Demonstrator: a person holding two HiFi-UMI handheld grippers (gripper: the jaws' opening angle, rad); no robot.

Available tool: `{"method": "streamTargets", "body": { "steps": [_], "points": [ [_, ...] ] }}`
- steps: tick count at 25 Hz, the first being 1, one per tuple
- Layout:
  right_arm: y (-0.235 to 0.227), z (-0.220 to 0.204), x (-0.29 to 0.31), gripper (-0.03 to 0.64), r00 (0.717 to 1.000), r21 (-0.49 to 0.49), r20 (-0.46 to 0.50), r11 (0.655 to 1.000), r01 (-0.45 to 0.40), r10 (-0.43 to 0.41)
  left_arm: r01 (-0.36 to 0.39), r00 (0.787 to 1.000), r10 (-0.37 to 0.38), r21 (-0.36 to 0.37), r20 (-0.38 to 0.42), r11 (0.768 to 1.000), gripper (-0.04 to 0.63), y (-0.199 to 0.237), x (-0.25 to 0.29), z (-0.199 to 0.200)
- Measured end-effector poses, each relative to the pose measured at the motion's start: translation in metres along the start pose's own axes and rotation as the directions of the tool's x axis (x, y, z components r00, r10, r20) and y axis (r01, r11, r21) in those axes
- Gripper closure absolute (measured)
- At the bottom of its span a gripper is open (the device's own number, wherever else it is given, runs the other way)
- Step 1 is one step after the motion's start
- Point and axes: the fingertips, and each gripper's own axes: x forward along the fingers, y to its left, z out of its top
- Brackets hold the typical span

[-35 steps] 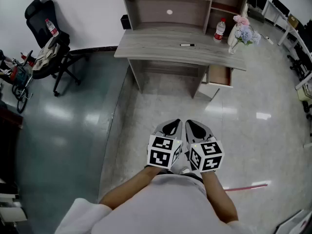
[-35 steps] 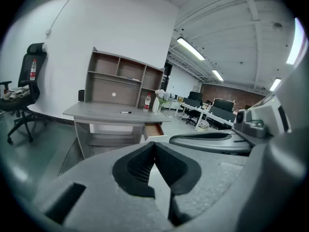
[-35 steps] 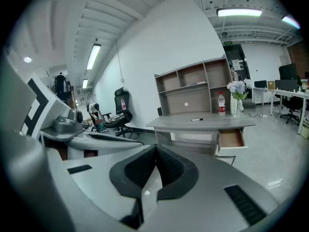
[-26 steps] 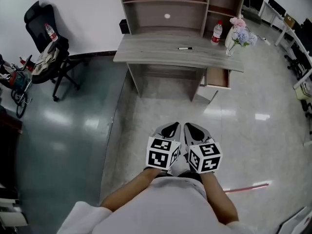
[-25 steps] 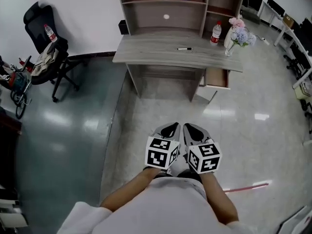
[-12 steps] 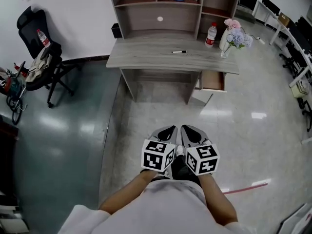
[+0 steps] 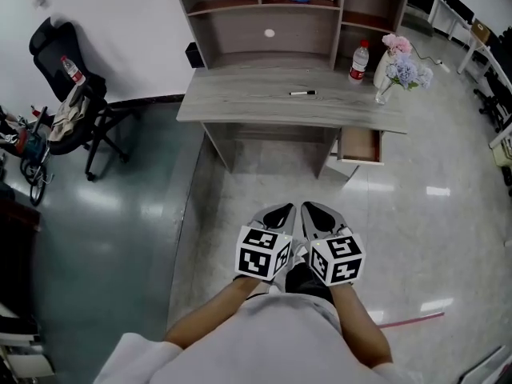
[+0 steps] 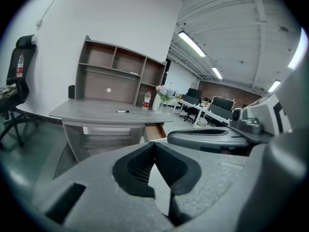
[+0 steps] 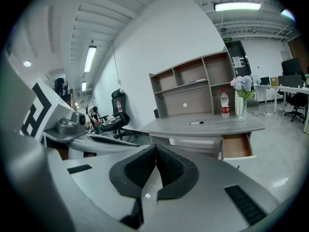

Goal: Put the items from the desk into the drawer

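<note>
Well back from the grey wooden desk (image 7: 240, 106), left gripper (image 7: 278, 213) and right gripper (image 7: 319, 213) are being held closed and empty; closing in squarely on the black marker pen (image 7: 302, 94) lying mid-desktop looks wisest.

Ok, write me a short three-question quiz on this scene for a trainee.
1. True or false: the drawer is open.
2. What lies alone on the middle of the desk? A) a pen B) a cup C) a book
3. Fill in the gap: the left gripper and the right gripper are both ____, with nothing in them.

Key: 1 true; 2 A; 3 shut.
</note>
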Motion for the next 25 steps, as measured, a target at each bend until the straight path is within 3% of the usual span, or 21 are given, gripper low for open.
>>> {"method": "streamTargets", "body": {
  "steps": [10, 25],
  "points": [
    [-0.053, 0.024, 0.052, 0.615, 0.999, 0.026, -0.022, 0.999, -0.043, 0.044, -0.025, 0.999, 0.024, -0.018, -0.032, 1.000, 0.592, 0.022, 0.068, 0.035],
    [-0.125, 0.065, 0.100, 0.615, 0.996, 0.065, 0.012, 0.994, -0.092, 0.092, -0.083, 0.995, 0.084, 0.021, -0.049, 0.996, 0.592, 0.040, 0.142, 0.091]
  ]
}}
